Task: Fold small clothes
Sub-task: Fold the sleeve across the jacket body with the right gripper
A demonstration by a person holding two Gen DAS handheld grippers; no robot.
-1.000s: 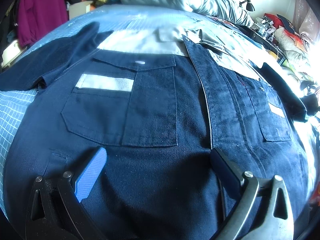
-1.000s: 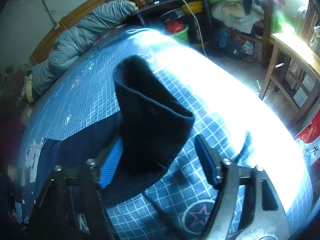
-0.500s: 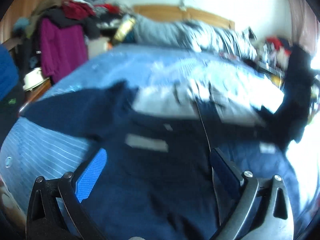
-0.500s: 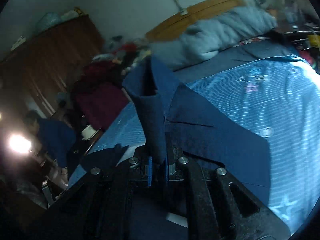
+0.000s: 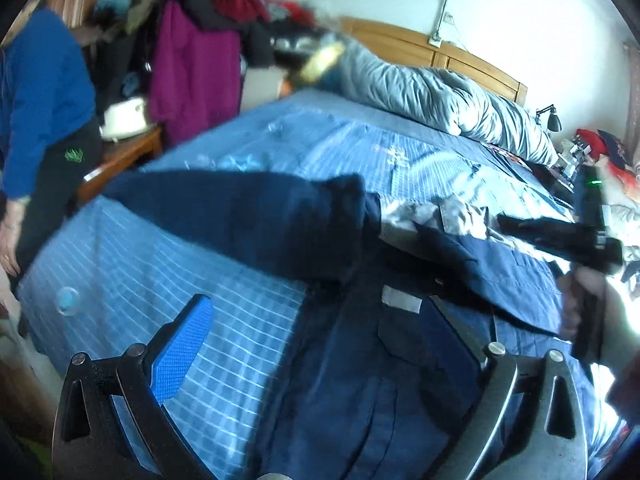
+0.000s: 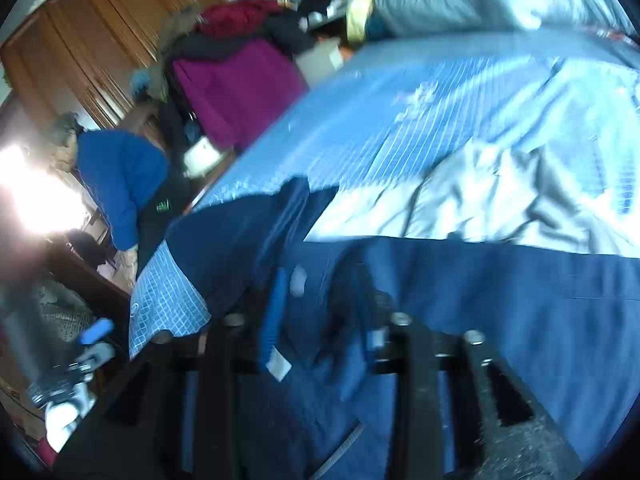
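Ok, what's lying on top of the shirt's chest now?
A folded-over dark blue sleeve panel lies across the shirt on the far side of its chest; the white patch still shows. It covers the pocket on that side. The right hand-held gripper looks parted around a fabric fold.

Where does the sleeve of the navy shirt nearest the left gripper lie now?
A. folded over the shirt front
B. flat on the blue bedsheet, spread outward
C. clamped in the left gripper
B: the sleeve lies outward on the bedsheet, while the left gripper is open and empty.

Grey duvet (image 5: 432,92), magenta garment (image 5: 192,80), wooden headboard (image 5: 460,54).
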